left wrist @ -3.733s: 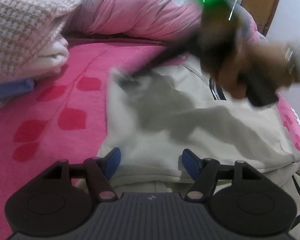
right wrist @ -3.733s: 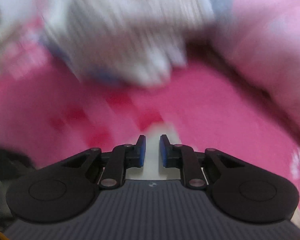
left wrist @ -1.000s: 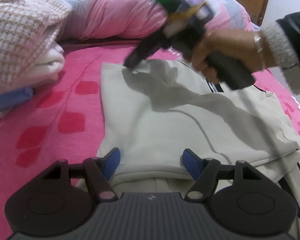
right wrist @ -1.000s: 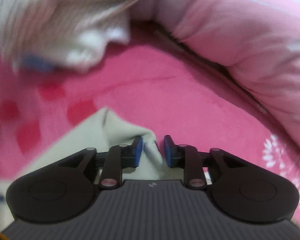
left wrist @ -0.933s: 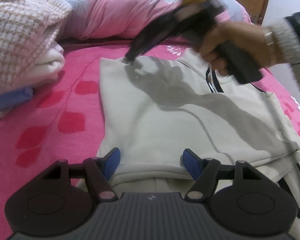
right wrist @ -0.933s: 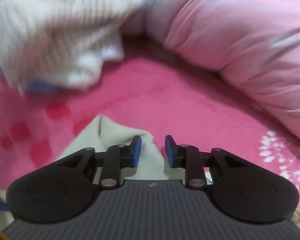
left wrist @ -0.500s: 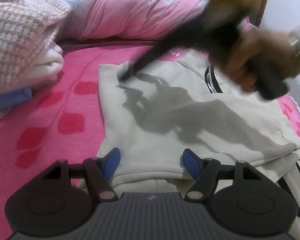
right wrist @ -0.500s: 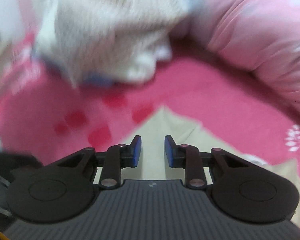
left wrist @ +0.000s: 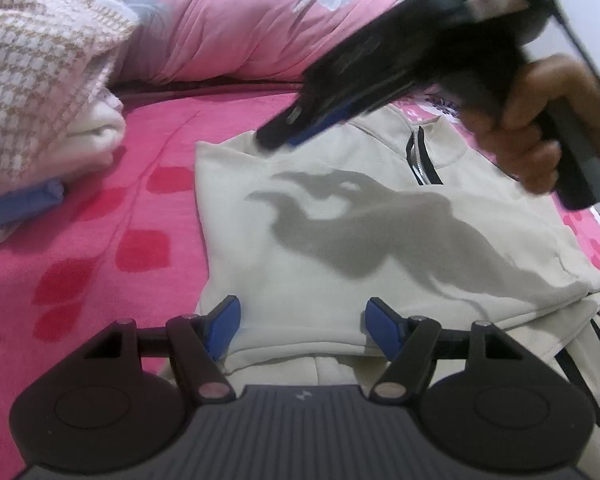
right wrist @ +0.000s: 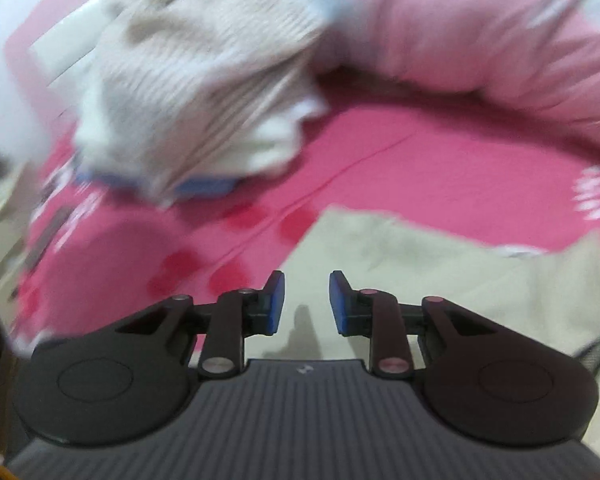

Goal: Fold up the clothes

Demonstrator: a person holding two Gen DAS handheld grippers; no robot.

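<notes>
On pink fleece bedspread (left wrist: 100, 160) | folded beige sweatshirt (left wrist: 340, 240) | left gripper (left wrist: 302, 322) fingers wide | right gripper (right wrist: 306, 304) fingers narrowly apart, empty

the garment (left wrist: 340, 216) under me is a plain cream beige, with a black-edged zipper (left wrist: 422, 156) at its neck and thin black lines along its right side. the bedspread (left wrist: 100, 232) is hot pink with darker red square blotches. the quilt (left wrist: 260, 24) behind is soft pink with grey-white leaf shapes. the knit (left wrist: 32, 80) on the pile is beige-and-white houndstooth, i think, over white and blue cloth. my left gripper (left wrist: 302, 320) and right gripper (right wrist: 306, 300) are black with blue pads.
</notes>
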